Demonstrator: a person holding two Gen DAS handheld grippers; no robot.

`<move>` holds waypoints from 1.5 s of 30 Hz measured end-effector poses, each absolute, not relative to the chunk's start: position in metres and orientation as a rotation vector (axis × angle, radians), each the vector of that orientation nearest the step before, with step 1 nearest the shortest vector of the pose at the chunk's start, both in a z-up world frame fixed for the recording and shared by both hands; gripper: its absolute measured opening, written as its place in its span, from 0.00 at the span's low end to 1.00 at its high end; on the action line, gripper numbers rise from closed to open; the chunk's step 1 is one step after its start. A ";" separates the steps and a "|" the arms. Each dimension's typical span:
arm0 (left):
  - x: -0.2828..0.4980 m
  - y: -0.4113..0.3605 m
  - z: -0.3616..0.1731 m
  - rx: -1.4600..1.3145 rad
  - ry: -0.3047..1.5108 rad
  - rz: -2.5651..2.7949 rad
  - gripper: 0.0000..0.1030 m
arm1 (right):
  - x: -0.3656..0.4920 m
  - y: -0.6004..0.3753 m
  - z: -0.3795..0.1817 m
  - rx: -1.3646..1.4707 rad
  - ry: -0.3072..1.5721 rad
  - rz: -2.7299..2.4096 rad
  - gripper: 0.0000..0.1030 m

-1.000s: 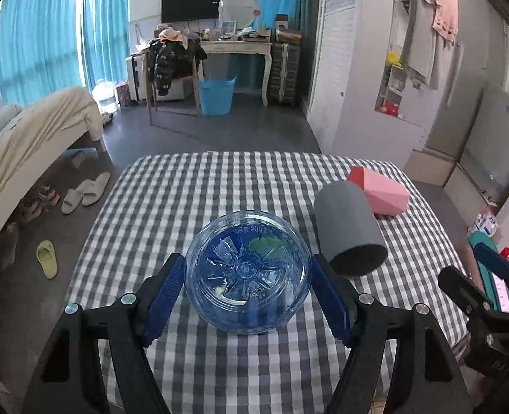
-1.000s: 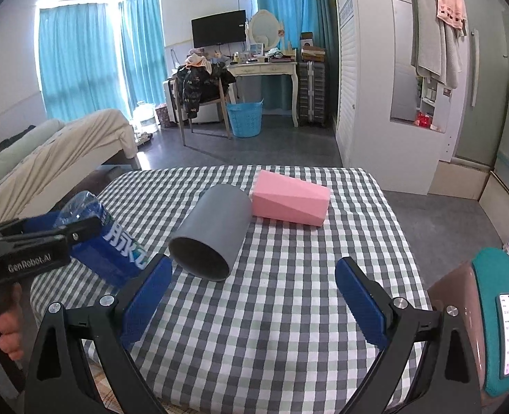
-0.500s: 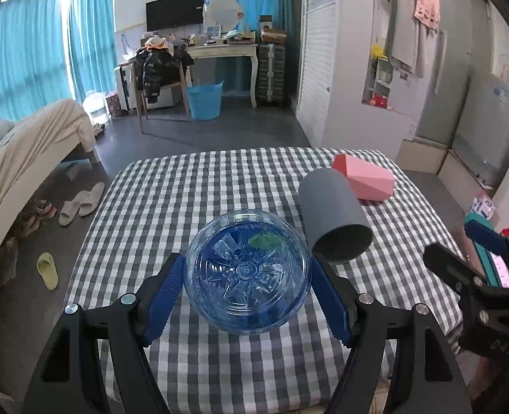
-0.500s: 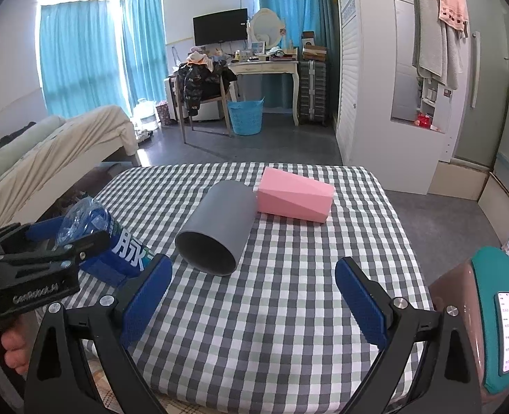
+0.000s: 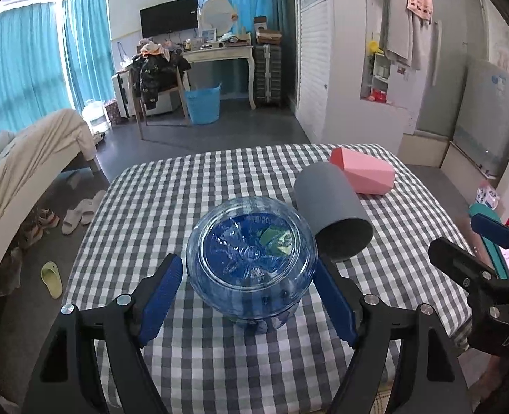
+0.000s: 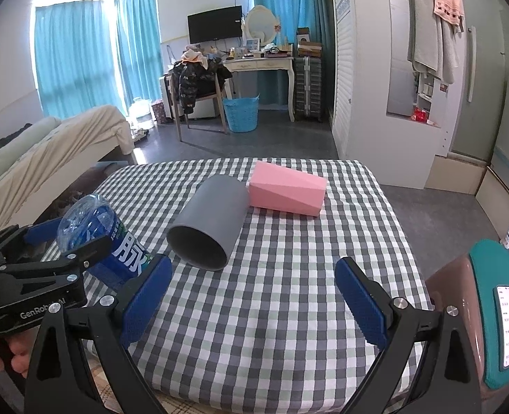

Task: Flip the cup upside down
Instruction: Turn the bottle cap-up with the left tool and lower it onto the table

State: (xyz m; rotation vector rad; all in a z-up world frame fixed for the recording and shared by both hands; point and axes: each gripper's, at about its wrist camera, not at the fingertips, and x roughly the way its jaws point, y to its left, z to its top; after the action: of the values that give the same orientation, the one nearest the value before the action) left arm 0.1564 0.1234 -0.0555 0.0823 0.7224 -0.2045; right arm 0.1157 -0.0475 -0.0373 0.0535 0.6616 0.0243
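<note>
A grey cup (image 6: 209,224) lies on its side in the middle of the checked table (image 6: 289,310), its mouth facing me. Touching its closed end, a pink faceted cup (image 6: 286,191) also lies on its side. Both show in the left wrist view too, the grey cup (image 5: 330,207) and the pink cup (image 5: 365,172). My left gripper (image 5: 247,296) is shut on a blue water bottle (image 5: 251,258), whose bottom faces the camera, just left of the grey cup. My right gripper (image 6: 254,293) stands open above the table's near part, with nothing between its fingers.
A teal and brown device (image 6: 496,310) with a lit screen sits at the right. A bed (image 6: 47,151) is on the left, slippers (image 5: 78,210) lie on the floor, and a chair, desk and blue basket (image 6: 240,114) stand at the back.
My left gripper with the bottle has drifted a little down and to the right, closer to the grey cup's mouth. The right gripper and both cups have hardly moved.
</note>
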 end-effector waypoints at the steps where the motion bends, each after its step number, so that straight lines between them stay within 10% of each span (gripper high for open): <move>1: 0.156 0.122 -0.057 0.085 0.724 -0.206 0.78 | 0.116 -0.048 -0.038 0.053 0.662 0.025 0.93; 45: 0.044 0.210 0.011 -0.088 0.384 -0.223 0.78 | 0.027 0.000 0.025 -0.004 0.495 0.019 0.93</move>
State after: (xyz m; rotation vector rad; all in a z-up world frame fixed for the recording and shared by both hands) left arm 0.0439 0.2104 0.0106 -0.0876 0.3843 -0.2227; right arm 0.0269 0.0002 0.0252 -0.0037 0.4954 0.0190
